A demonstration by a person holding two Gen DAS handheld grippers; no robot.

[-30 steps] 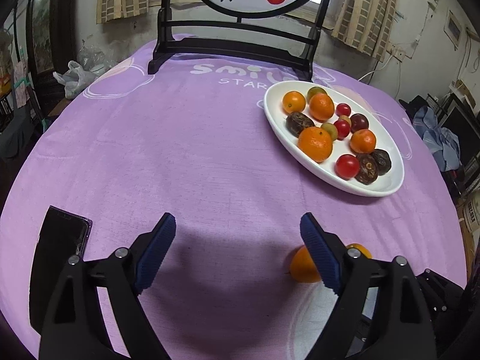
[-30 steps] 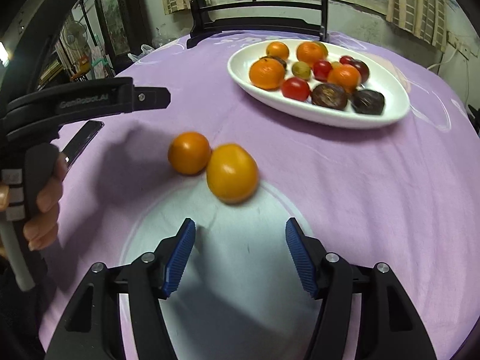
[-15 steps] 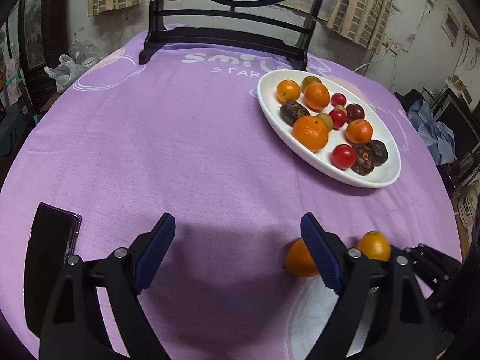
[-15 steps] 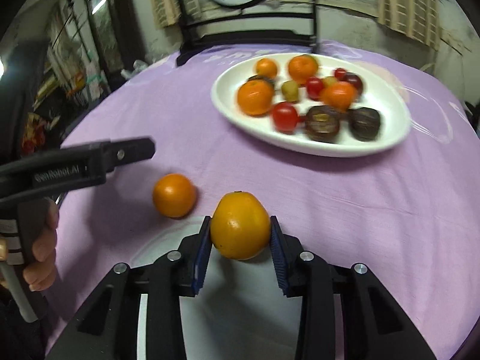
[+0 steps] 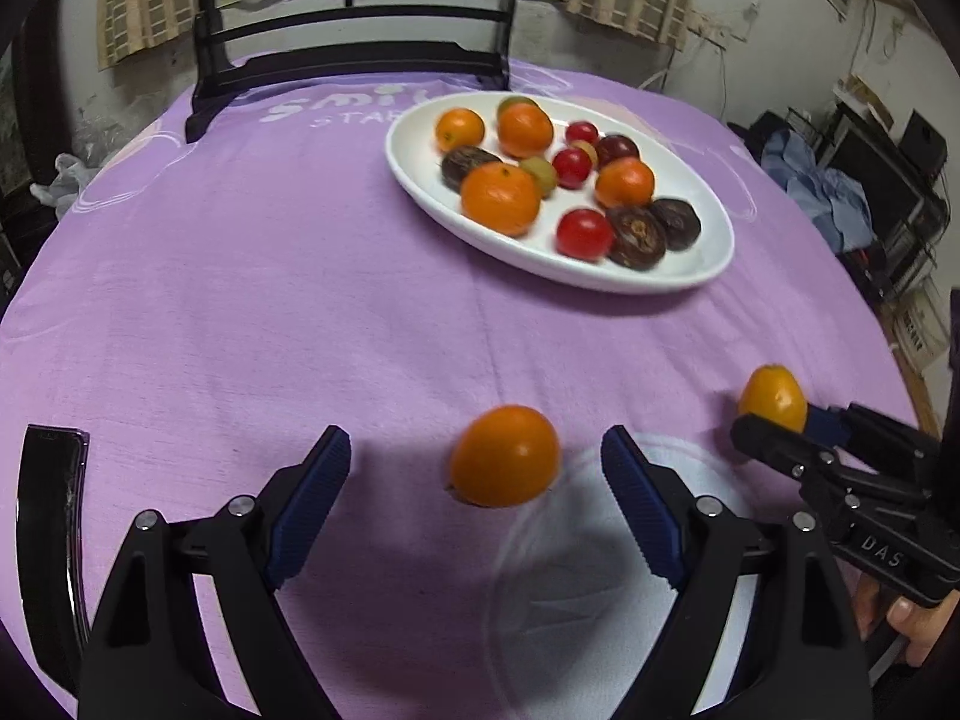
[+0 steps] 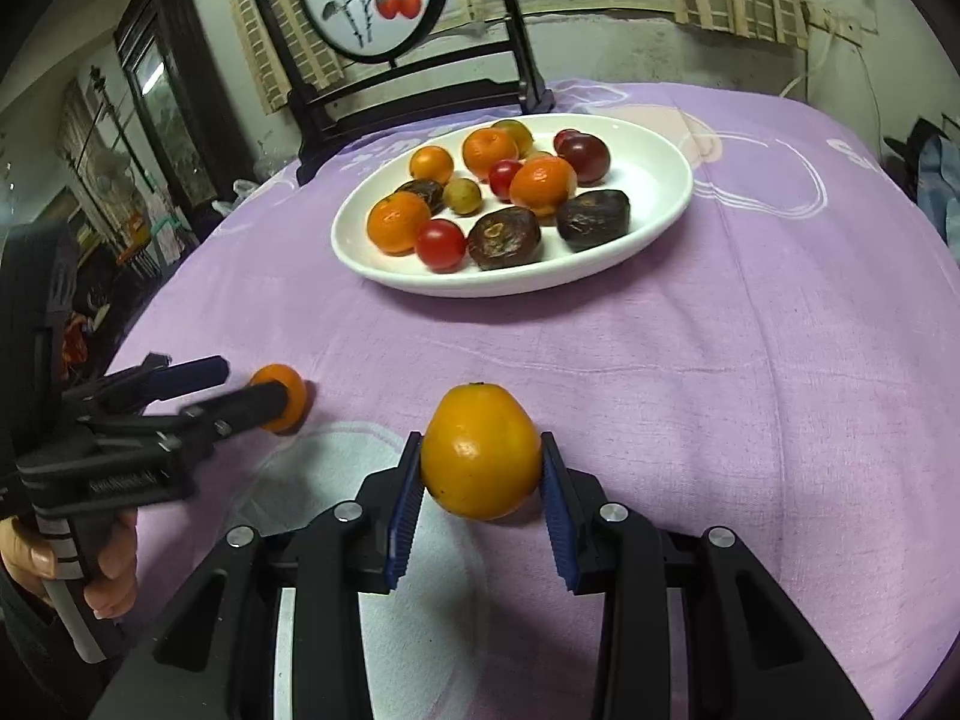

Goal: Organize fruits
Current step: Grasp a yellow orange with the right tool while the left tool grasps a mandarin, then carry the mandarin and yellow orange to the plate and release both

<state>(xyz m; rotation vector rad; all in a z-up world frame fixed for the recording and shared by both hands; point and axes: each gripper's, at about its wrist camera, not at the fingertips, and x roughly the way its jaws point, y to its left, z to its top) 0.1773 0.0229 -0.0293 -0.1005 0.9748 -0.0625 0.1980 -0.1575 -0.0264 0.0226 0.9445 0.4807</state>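
Since a second ago: right gripper (image 6: pixel 480 498) now clamped on the yellow-orange fruit (image 6: pixel 480 459), ribbed blue fingers (image 6: pixel 405 495) pressing its smooth, slightly pear-shaped sides, where before it lay free on the cloth ahead of spread fingers. Left gripper (image 5: pixel 477 486) shifted across, so the rounder orange fruit (image 5: pixel 504 456) now sits between its fingers rather than behind the right one. Fingers of the left gripper spread wide, released, touching nothing; orange fruit resting on the purple tablecloth (image 5: pixel 270 300) at the edge of a white circular print (image 5: pixel 600 588). Woven, faintly creased cloth covering a round table. Farther back, a glossy white oval plate (image 5: pixel 714 264) carrying smooth orange citrus, shiny red cherry tomatoes, a pale green fruit and wrinkled dark brown fruits. Flat black phone (image 5: pixel 48 540) lying at the left edge. Dark wooden chair (image 5: pixel 354 54) behind the table.
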